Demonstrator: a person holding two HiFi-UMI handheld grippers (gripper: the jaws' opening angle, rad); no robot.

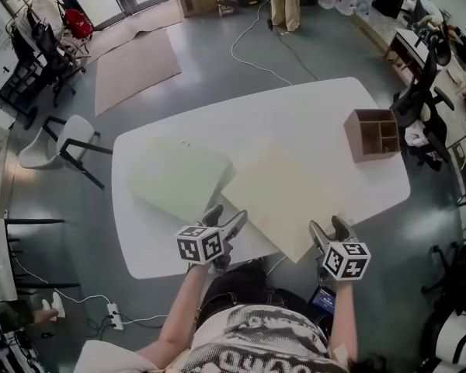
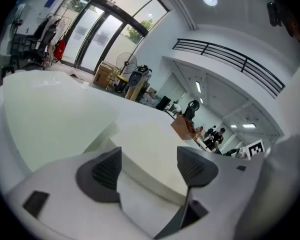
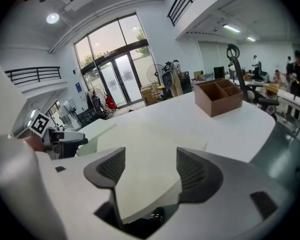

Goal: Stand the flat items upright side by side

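My left gripper [image 1: 227,224] and right gripper [image 1: 331,231]: ribbed pads [image 2: 106,170] spread, straddling the near corners of the matte cream slab [image 1: 283,196], lower centre, unpinched. Pale green slab [image 1: 175,177] lies flat beside it, left.

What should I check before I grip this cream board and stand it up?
1. The left gripper is open around a corner of the cream board: ok.
2. The right gripper is open around that board's near edge: ok.
3. Pads pressing on it: not ok.
4. The cream board fully supported: not ok, it overhangs the table.
5. The green board upright: not ok, it lies flat.
6. The wooden box apart from both boards: ok.
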